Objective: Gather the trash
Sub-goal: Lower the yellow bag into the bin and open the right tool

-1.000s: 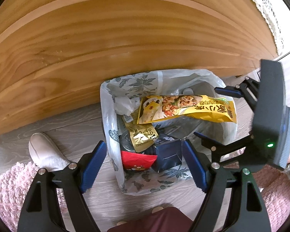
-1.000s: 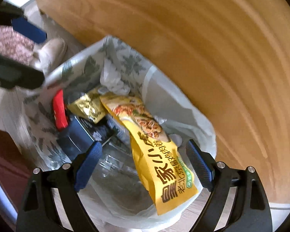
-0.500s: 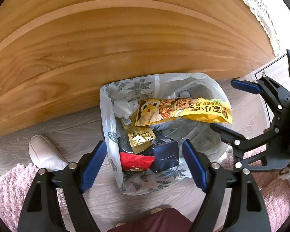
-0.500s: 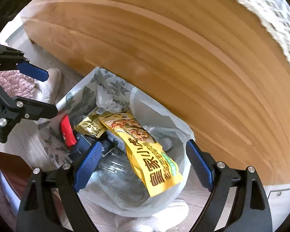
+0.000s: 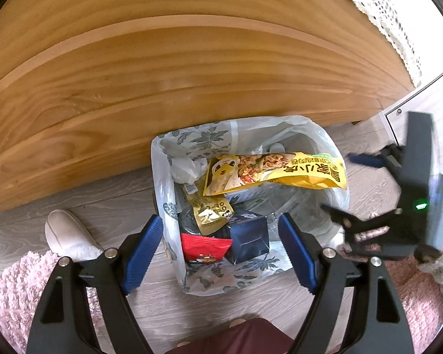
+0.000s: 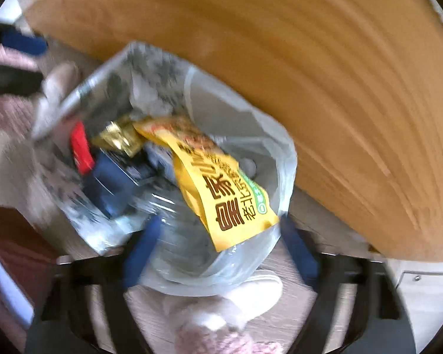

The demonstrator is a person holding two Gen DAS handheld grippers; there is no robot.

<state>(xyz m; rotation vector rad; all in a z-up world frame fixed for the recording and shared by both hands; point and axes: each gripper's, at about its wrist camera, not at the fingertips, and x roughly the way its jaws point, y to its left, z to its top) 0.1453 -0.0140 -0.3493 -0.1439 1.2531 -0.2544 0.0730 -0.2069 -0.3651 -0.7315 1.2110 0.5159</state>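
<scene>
Setting: wood-plank floor (image 5: 109,206) in front of a broad wooden panel (image 5: 192,73), pink rug (image 5: 11,292) at the edges, a pale slipper (image 5: 65,233) left of the bin.
Bin: small bin lined with a leaf-print plastic bag (image 5: 198,138), standing on the floor against the panel and nearly full.
Trash: yellow snack pouch (image 5: 277,171) lies across the top, one end poking over the rim; under it a gold sachet (image 5: 209,209), a red wrapper (image 5: 205,249), a dark blue box (image 5: 248,236) and crumpled white paper (image 5: 189,168).
Left gripper (image 5: 221,253): hovers above the near side of the bin, fingers spread wide, nothing between them.
Right gripper (image 6: 221,250): over the bin's far side – its view is smeared by motion. Its jaws have just been closing; the pads stand apart with only the bag's rim and the pouch end seen below, and nothing looks pinched.
Handling: pouch and wrappers are likely light, thin and slick – they crumple and slide, so a firm pinch on a sealed edge or corner should hold best. The box is stiffer; take it across two flat faces.
Bag: soft film that may tear – gather the loose rim rather than one thin spot.
</scene>
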